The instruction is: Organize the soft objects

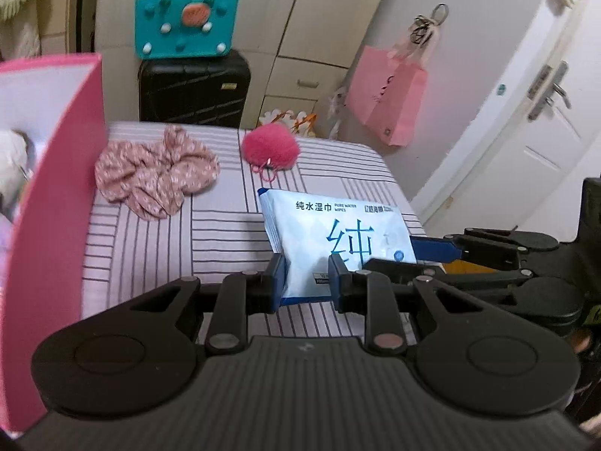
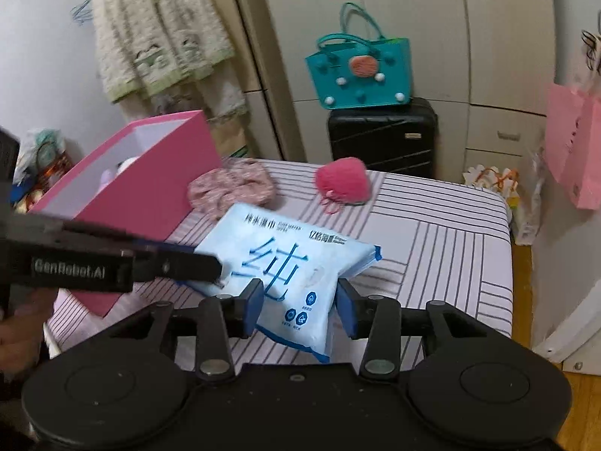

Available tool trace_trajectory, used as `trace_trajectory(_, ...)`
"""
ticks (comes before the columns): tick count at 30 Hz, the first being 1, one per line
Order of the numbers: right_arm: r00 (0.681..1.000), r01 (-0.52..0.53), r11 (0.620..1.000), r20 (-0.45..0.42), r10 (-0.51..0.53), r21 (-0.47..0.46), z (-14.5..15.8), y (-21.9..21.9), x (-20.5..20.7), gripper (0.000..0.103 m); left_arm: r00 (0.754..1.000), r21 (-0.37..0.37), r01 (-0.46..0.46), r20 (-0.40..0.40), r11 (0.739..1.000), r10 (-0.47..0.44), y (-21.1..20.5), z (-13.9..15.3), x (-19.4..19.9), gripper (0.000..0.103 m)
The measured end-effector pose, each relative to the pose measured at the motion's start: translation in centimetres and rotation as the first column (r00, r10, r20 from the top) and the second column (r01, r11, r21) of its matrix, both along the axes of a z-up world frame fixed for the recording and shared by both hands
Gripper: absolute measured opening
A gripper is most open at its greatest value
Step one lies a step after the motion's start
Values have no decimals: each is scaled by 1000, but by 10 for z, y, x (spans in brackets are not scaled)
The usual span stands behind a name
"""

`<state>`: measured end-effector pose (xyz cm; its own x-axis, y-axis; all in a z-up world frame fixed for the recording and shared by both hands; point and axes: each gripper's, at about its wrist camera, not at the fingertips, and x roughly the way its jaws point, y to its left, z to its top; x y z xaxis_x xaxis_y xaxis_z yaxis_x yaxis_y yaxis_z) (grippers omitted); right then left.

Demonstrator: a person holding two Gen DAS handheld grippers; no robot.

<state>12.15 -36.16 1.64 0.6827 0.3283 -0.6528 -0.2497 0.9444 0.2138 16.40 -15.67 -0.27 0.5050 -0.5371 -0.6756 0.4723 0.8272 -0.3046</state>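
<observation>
To the far left of the wipes pack, your landmark here, stands the pink box, open at the top, with pale soft items lying inside it. Between box and pack lies the floral scrunchie, flat on the striped bed. Behind the pack and a little to its right sits the pink pompom with its loop cord toward the pack.

The pack itself is lifted off the bed and tilted. In the right wrist view its long axis runs from the upper left, near the scrunchie, down toward the lower right, with the printed face turned up toward you.

Your left gripper reaches level over the bed, and its blue pads press on the pack's near edge, narrowly spread, pinching it. From the right wrist view that gripper comes in from the left side, nearly horizontal.

Your right gripper comes at the pack from its right side. Its fingers straddle the pack's lower corner, set wider; whether both pads actually touch the wrapper you cannot tell.

Beyond the pack, past the bed's far edge, a teal bag stands on a black suitcase.
</observation>
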Motion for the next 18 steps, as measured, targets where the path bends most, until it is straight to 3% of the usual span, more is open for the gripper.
trace_trajectory(4, 1000, -2, 1000, -4, 2, 21, 12, 7, -18, 49, 999, -2, 17, 30, 1000, -17, 9, 14, -15, 24)
trace_trajectory(18, 989, -78, 996, 124, 82, -37, 63, 59, -53, 52, 987, -63, 19, 157, 998, -9, 72, 58, -65, 24)
